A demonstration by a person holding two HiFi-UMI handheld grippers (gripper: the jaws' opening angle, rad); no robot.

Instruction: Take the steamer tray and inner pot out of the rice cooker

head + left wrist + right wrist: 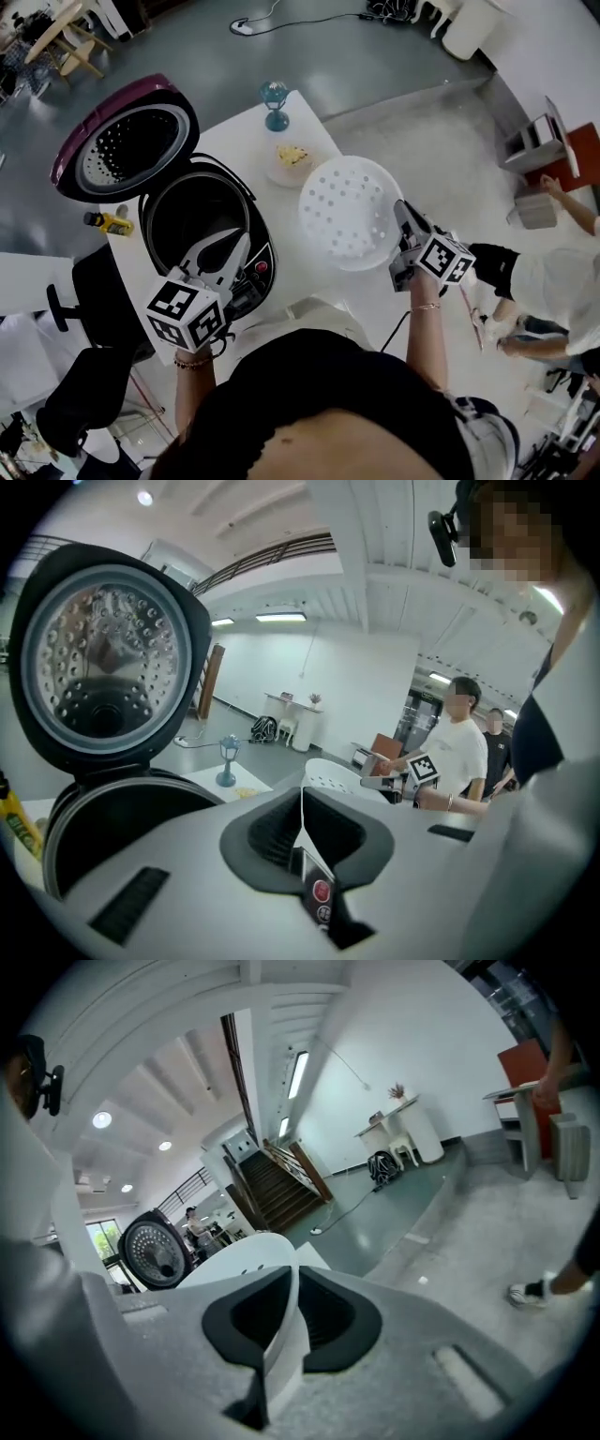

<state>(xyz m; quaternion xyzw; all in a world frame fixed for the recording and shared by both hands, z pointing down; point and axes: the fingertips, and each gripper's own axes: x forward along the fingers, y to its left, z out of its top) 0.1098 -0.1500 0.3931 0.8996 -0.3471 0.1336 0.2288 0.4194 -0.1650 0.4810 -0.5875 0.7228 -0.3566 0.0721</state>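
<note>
Steamer tray [349,211] hangs pinched by right gripper [403,214], left gripper [233,247] closed tight above inner pot [190,211] in rice cooker [265,255].

White table [234,141] bearing open rice cooker [261,251], small food plate [291,161], blue ornament [274,101].

Black top [319,403]; left tongs [302,803] seemingly grey

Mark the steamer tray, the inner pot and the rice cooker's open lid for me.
steamer tray [345,208]: head view, on its perforated white middle.
inner pot [187,214]: head view, on its dark inside.
open lid [127,142]: head view, on its perforated inner plate.
</note>
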